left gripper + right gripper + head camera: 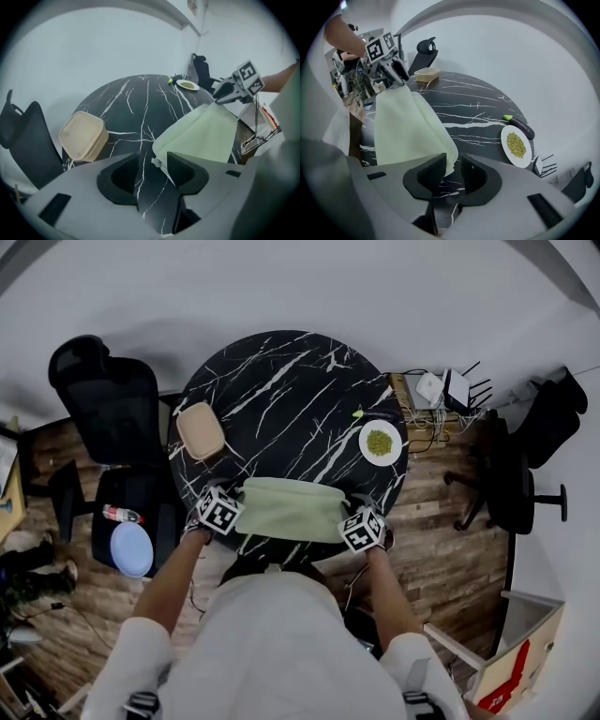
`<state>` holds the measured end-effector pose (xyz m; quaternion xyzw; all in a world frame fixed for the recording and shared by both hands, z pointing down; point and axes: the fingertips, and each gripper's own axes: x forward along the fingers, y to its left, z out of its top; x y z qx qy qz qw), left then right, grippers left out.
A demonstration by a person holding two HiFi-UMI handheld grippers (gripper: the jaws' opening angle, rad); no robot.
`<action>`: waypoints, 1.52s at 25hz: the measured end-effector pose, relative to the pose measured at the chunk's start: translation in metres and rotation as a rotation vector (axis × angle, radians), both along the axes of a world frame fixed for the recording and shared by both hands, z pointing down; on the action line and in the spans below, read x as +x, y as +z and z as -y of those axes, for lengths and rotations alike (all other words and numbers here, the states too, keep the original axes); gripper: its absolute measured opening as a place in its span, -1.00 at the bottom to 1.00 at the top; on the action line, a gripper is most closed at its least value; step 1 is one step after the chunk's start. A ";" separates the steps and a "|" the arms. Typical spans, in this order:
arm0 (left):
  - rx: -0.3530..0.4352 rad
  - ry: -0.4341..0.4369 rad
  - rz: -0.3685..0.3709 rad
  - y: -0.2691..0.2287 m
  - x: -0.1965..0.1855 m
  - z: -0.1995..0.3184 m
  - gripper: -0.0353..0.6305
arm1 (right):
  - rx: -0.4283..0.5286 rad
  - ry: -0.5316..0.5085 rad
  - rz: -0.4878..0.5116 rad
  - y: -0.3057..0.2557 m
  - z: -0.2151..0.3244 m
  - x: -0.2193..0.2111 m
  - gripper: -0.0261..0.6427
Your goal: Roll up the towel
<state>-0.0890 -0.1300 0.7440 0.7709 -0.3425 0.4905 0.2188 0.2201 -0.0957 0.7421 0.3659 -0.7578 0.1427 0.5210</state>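
The towel is lying flat and not yet rolled, so the whole roll is still waiting. It is stretching between the left gripper and right gripper, each standing with jaws apart around a loose corner. One towel and two grippers are showing, and beyond the jaws one container, one plate and one eggplant are sitting.

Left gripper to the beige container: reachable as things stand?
Probably yes. The left gripper has its jaws open, with the towel corner loose beside one jaw, not clamped. Only bare tabletop lies between it and the beige container, which sits close by.
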 end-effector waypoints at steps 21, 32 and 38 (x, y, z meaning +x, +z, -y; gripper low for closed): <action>-0.010 0.182 0.003 0.005 0.037 -0.048 -0.88 | -0.002 -0.078 0.034 0.001 -0.035 -0.031 -0.94; 0.486 -0.039 -0.753 -0.290 0.070 0.010 -0.88 | 0.602 0.054 0.682 -0.294 0.037 -0.077 -0.94; 0.707 0.001 -0.916 -0.398 0.067 0.008 -0.88 | 0.780 0.022 0.855 -0.400 0.040 -0.093 -0.93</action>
